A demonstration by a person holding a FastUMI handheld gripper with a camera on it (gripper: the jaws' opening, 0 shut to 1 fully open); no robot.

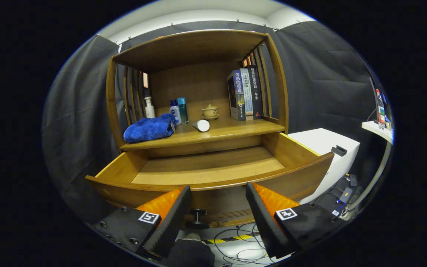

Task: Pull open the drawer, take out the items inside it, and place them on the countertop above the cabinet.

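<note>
Drawer [209, 168]: pulled out, bare inside, lying just ahead of and below the gripper [218, 193], its long front running crosswise. Gripper spread wide, holding nothing. Blue cloth [149, 128] and white bottle [201, 125] rest on the surface [235, 130] beyond.

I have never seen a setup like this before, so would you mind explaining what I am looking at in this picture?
The picture comes from a fisheye camera riding on a hand-held two-finger gripper, looking forward along its fingers. Those are the two black and orange wedges at the bottom; they stand open, holding nothing, with the drawer's dark knob seen between them.

Ahead is a wooden cabinet whose drawer is pulled out; the part of its floor that shows is bare. On the countertop above lie a blue towel and a white tube on its side, with bottles, a small lidded cup and upright books behind. A white box sits to the right of the cabinet, and cables trail on the floor.
</note>
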